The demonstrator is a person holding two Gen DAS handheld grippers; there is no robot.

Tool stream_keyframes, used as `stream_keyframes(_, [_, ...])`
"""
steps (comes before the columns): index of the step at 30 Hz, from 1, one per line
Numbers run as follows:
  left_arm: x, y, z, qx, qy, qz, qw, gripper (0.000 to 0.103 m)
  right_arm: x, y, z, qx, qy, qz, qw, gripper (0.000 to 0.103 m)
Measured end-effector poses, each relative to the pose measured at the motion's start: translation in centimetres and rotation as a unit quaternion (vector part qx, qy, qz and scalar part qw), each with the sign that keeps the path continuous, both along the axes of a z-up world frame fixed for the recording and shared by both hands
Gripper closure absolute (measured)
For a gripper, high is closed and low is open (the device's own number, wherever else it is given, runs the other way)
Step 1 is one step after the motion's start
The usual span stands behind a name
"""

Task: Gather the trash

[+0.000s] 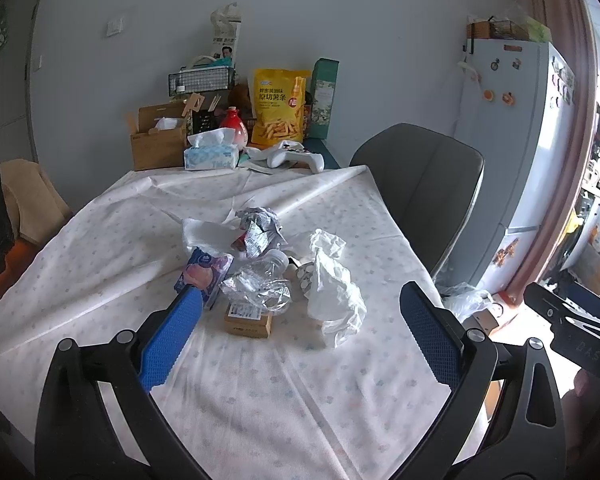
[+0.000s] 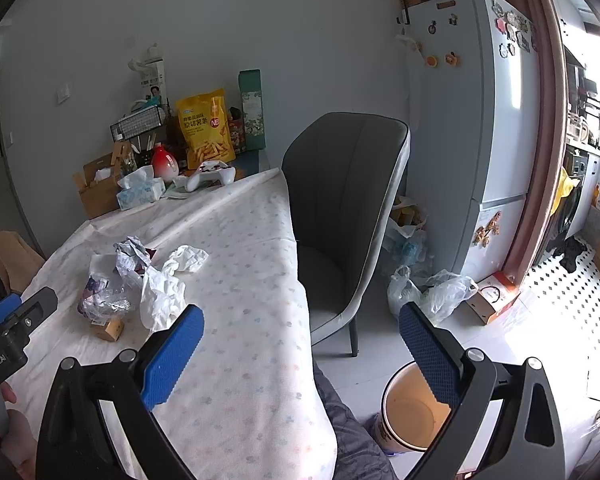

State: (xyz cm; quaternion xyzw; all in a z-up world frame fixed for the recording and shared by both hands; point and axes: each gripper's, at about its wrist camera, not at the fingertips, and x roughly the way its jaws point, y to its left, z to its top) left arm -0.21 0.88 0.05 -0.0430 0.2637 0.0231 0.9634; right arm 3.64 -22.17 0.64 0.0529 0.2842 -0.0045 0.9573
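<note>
A trash pile lies mid-table on the dotted cloth (image 1: 300,392): crumpled printed wrapper (image 1: 260,226), white tissue (image 1: 208,234), purple tissue pack (image 1: 206,274), crushed clear bottle (image 1: 260,286), small cardboard box (image 1: 248,322) and a crumpled white bag (image 1: 334,296). My left gripper (image 1: 300,292) hovers open just short of the pile, holding nothing. My right gripper (image 2: 300,312) is open and holds nothing, over the table's right edge, with the pile (image 2: 140,280) to its left. A round paper bucket (image 2: 408,412), orange inside, stands on the floor below its right finger.
A grey chair (image 2: 340,200) stands at the table's right side, with a fridge (image 2: 480,120) behind it. Plastic bags (image 2: 432,292) and a box lie on the floor. At the table's far end stand a tissue box (image 1: 210,154), a yellow snack bag (image 1: 278,106) and a game controller (image 1: 296,156).
</note>
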Motion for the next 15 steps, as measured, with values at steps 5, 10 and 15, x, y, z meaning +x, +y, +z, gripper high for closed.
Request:
stream_keyframes(5, [0.17,-0.17,0.18,-0.002,0.001,0.000,1.0000,0.005,-0.02,-0.15,0.05,0.000,-0.003,0.001,1.000,0.007])
stream_keyframes(10, [0.27,-0.35,0.29,-0.003,0.000,0.002,1.0000,0.005,-0.13,-0.23,0.08,0.002,-0.006,0.001,1.000,0.007])
stream_keyframes(15, [0.44,-0.36,0.34,-0.002,-0.001,-0.001,1.0000,0.005,-0.18,-0.37,0.16,0.005,-0.005,-0.001,1.000,0.007])
